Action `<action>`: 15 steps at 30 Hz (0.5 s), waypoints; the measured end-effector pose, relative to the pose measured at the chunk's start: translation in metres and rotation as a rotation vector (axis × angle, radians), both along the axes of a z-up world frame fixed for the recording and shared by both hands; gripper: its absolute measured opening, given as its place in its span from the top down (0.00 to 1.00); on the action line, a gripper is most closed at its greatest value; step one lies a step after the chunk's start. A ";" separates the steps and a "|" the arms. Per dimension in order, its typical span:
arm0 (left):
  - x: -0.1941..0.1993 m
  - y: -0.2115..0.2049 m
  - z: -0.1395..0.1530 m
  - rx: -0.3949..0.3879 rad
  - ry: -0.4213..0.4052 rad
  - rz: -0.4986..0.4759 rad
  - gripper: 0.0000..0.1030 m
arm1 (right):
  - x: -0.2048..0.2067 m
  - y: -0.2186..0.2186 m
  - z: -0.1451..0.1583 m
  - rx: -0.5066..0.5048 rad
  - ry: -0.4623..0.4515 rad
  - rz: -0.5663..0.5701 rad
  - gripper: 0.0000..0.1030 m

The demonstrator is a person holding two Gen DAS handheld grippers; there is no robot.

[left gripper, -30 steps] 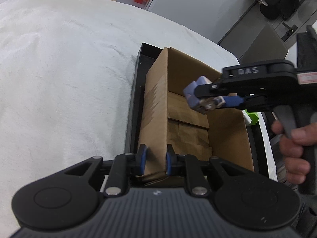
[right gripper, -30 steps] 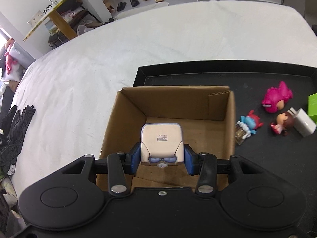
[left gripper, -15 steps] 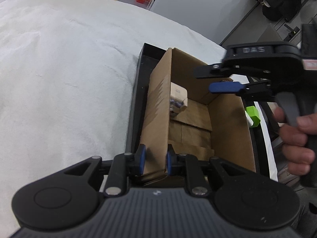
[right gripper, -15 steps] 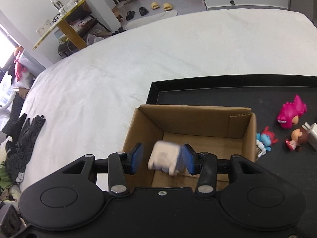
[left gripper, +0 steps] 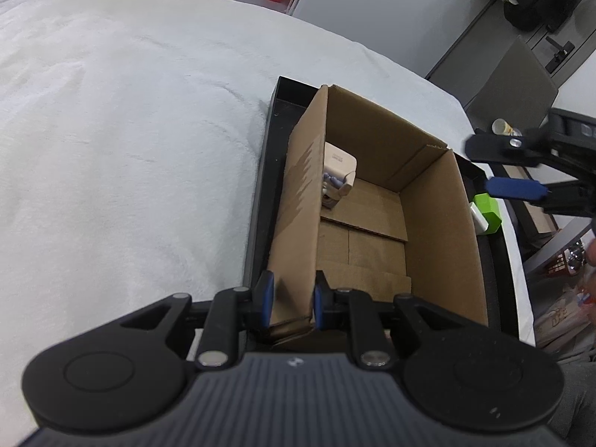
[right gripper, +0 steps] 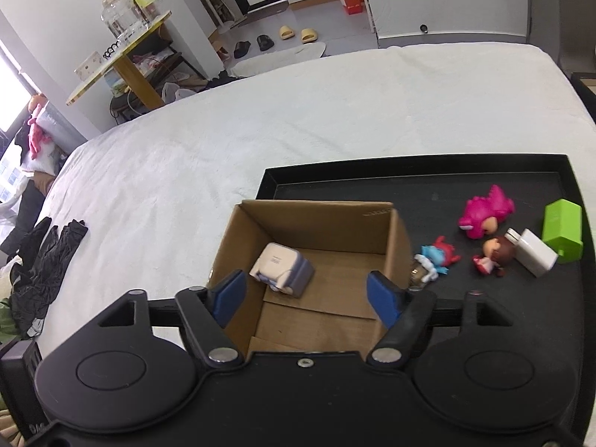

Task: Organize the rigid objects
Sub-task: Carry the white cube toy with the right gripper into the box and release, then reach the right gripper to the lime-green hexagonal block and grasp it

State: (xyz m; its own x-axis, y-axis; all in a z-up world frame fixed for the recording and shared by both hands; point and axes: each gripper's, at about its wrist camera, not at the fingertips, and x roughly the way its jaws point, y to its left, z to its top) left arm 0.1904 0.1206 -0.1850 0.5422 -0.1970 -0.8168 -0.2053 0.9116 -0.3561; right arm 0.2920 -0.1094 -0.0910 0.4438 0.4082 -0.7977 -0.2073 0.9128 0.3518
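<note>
Cream-and-blue toy (right gripper: 282,268) now lying tilted inside the cardboard box (right gripper: 316,223), near the box's left wall and clear of both pads. Right hand-held gripper (right gripper: 306,298) just been opening, jaws spread wide above the box's near edge, nothing between them. Left hand-held gripper (left gripper: 289,300) pinched narrow on the box's near-left wall, pads pressing either side of the cardboard. Box sitting at the left end of the black tray (right gripper: 409,171), tray on a white-covered bed (right gripper: 260,119). Still outside, right of the box: blue-and-red figure (right gripper: 437,257) just beside the box's right wall, pink figure (right gripper: 486,212), brown-haired doll (right gripper: 493,251), white block (right gripper: 536,257) and green block (right gripper: 562,234). Stuff that could go sideways, probably: box wall is thin cardboard, so a hard squeeze or twist from the left could crease it or drag the box along the tray; swinging right for the next pick could clip the box's right wall or bump the blue figure, since it's so close; white block touching the doll, so grabbing one likely shoves the other. Hard to see: box's near floor hidden behind the gripper body, toy's underside not visible, what the small shiny bit by the blue figure is, can't tell. Green block only partly visible past the box in the left view.
</note>
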 end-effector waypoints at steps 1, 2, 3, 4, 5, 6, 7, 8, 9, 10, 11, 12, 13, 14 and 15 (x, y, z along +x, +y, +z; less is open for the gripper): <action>0.000 -0.001 0.000 0.007 0.003 0.000 0.82 | -0.001 -0.003 0.001 0.001 -0.002 -0.002 0.27; 0.001 -0.002 0.001 0.012 0.006 0.000 0.82 | -0.002 -0.006 0.001 0.000 -0.005 -0.007 0.27; 0.001 -0.003 0.001 0.017 0.009 0.000 0.82 | -0.004 -0.010 0.002 -0.001 -0.009 -0.009 0.26; 0.001 -0.004 0.001 0.023 0.012 0.001 0.82 | -0.005 -0.014 0.003 0.001 -0.012 -0.011 0.25; 0.001 -0.004 0.001 0.028 0.016 0.002 0.82 | -0.007 -0.018 0.003 0.007 -0.014 -0.014 0.25; 0.002 -0.005 0.001 0.033 0.019 0.004 0.82 | -0.009 -0.023 0.004 0.017 -0.014 -0.015 0.24; 0.002 -0.006 0.001 0.039 0.022 0.005 0.82 | -0.011 -0.027 0.004 0.027 -0.015 -0.016 0.24; 0.002 -0.007 0.002 0.046 0.024 0.006 0.82 | -0.012 -0.032 0.005 0.033 -0.017 -0.020 0.24; 0.002 -0.008 0.002 0.053 0.028 0.007 0.82 | -0.015 -0.037 0.005 0.033 -0.020 -0.024 0.24; 0.002 -0.009 0.003 0.059 0.031 0.007 0.82 | -0.018 -0.040 0.005 0.032 -0.024 -0.029 0.24; 0.003 -0.010 0.003 0.066 0.036 0.007 0.82 | -0.019 -0.045 0.005 0.033 -0.025 -0.033 0.24; 0.003 -0.011 0.004 0.072 0.041 0.007 0.82 | -0.021 -0.050 0.006 0.037 -0.027 -0.037 0.24; 0.003 -0.012 0.004 0.077 0.048 0.009 0.82 | -0.024 -0.055 0.005 0.040 -0.031 -0.045 0.24; 0.004 -0.012 0.005 0.080 0.057 0.013 0.82 | -0.025 -0.060 0.005 0.040 -0.036 -0.053 0.24; 0.005 -0.013 0.005 0.085 0.069 0.017 0.82 | -0.027 -0.066 0.005 0.042 -0.040 -0.060 0.24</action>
State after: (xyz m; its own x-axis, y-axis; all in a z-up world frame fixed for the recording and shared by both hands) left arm 0.1954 0.1073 -0.1795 0.4865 -0.1172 -0.8658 -0.2420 0.9341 -0.2624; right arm 0.2647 -0.1749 -0.0857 0.4993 0.4128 -0.7618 -0.1673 0.9086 0.3828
